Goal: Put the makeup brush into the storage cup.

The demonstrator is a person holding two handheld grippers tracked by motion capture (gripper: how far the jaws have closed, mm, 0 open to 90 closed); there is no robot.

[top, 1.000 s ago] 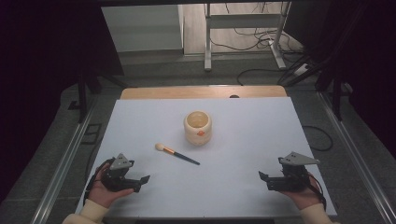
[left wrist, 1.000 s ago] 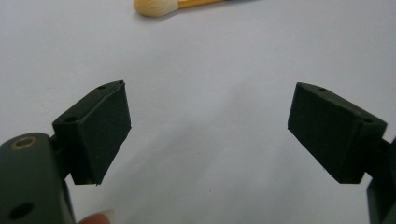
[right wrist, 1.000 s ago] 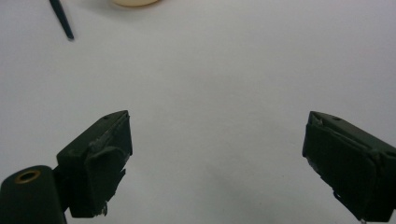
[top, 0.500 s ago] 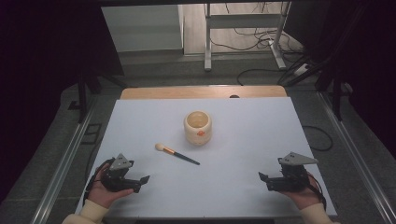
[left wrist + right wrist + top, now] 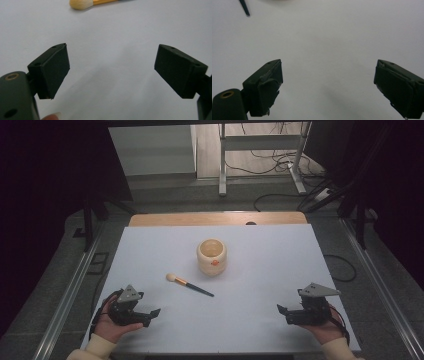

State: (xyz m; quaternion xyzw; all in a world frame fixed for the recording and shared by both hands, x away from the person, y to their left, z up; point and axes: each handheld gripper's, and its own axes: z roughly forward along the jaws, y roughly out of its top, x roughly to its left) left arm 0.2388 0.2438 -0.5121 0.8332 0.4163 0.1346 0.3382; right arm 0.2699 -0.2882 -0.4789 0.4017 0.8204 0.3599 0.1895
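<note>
A cream round cup (image 5: 212,255) with an orange mark stands upright in the middle of the white table (image 5: 265,270). In front of it lies a makeup brush (image 5: 190,285), pale bristles to the left, dark handle to the right. My left gripper (image 5: 152,314) rests at the front left, held in a hand, open with nothing between its jaws. My right gripper (image 5: 281,312) rests at the front right, also open and empty. The left gripper view shows the brush head (image 5: 79,4) beyond its wide jaws. The brush's handle tip (image 5: 244,7) appears at the top of the right gripper view.
A wooden strip (image 5: 215,218) runs along the table's far edge. Metal rails (image 5: 70,295) flank both sides. Beyond the table stand a metal frame (image 5: 260,155) and floor cables (image 5: 280,195).
</note>
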